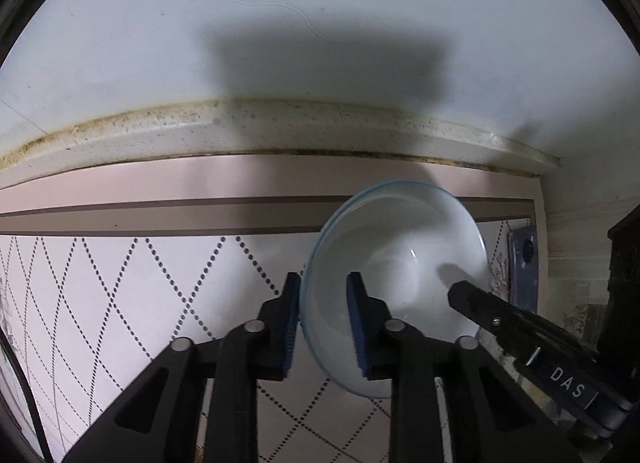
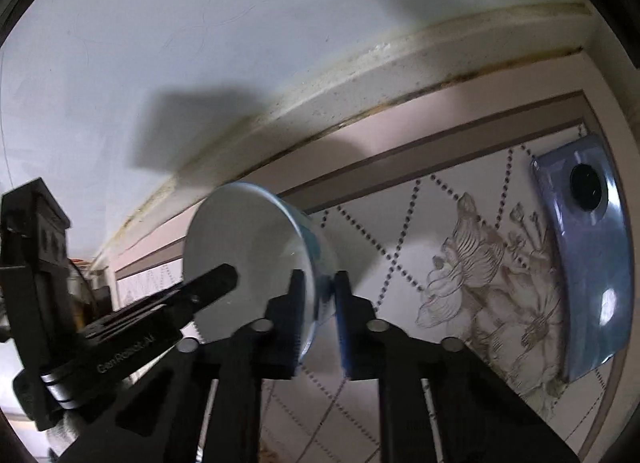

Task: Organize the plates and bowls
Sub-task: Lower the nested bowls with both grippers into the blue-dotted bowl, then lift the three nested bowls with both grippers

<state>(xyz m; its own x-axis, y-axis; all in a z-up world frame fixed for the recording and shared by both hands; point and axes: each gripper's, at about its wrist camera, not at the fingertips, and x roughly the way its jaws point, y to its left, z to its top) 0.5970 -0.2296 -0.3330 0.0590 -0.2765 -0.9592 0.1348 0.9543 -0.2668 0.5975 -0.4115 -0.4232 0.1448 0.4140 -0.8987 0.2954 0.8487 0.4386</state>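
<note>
We see one bowl (image 1: 400,275), white inside with a blue outside, held tipped on its side above a table cloth (image 1: 120,283) with dotted diamond lines and a drawn flower (image 2: 480,263). Our left gripper (image 1: 324,327) pinches the bowl's rim on one side, blue pads nearly together on the thin wall. Our right gripper (image 2: 316,319) pinches the rim on the other side the same way. In the left view, the right gripper's side shows the letters "DAS". In the right view, the left gripper's side has writing that looks like "GenRobot.AI", but it is blurry. A blue phone (image 2: 588,247) lies face down near the cloth's edge.
</note>
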